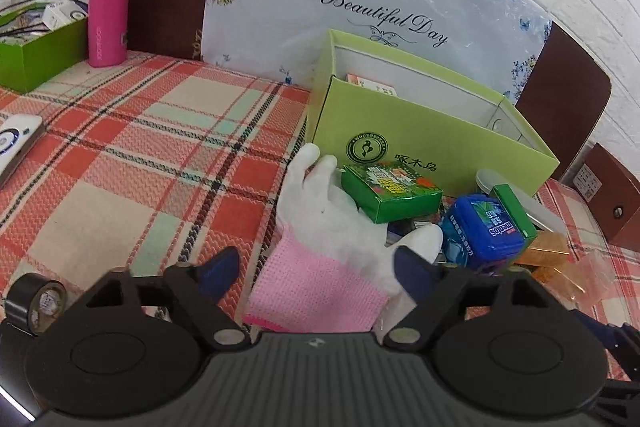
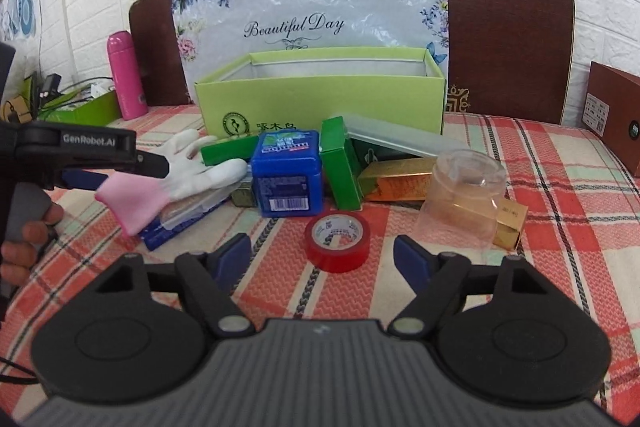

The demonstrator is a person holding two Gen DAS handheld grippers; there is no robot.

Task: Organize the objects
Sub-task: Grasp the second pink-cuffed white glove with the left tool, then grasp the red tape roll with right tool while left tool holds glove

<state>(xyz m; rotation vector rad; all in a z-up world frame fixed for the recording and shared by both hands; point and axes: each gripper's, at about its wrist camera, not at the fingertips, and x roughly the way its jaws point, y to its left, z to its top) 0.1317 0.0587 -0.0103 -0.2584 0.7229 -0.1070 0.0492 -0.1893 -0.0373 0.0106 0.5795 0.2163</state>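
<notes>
A white glove with a pink cuff [image 1: 320, 247] lies on a pile of small items in front of the open light-green box [image 1: 432, 131]. My left gripper [image 1: 320, 267] is open, its fingers on either side of the cuff; I cannot tell whether they touch it. In the right wrist view it [image 2: 120, 171] reaches the glove [image 2: 176, 175] from the left. My right gripper [image 2: 322, 257] is open and empty, just short of a red tape roll [image 2: 337, 239]. The pile holds a blue Mentos tub [image 2: 287, 173], green cartons [image 2: 340, 163], gold boxes [image 2: 396, 179] and a clear jar [image 2: 464, 195].
A pink flask [image 1: 109, 1] and a green tray of cables [image 1: 36, 47] stand at the back left. A black tape roll [image 1: 36, 303] lies near my left gripper. A brown box [image 2: 616, 111] sits at the right. The green box [image 2: 320, 91] holds a small carton [image 1: 372, 85].
</notes>
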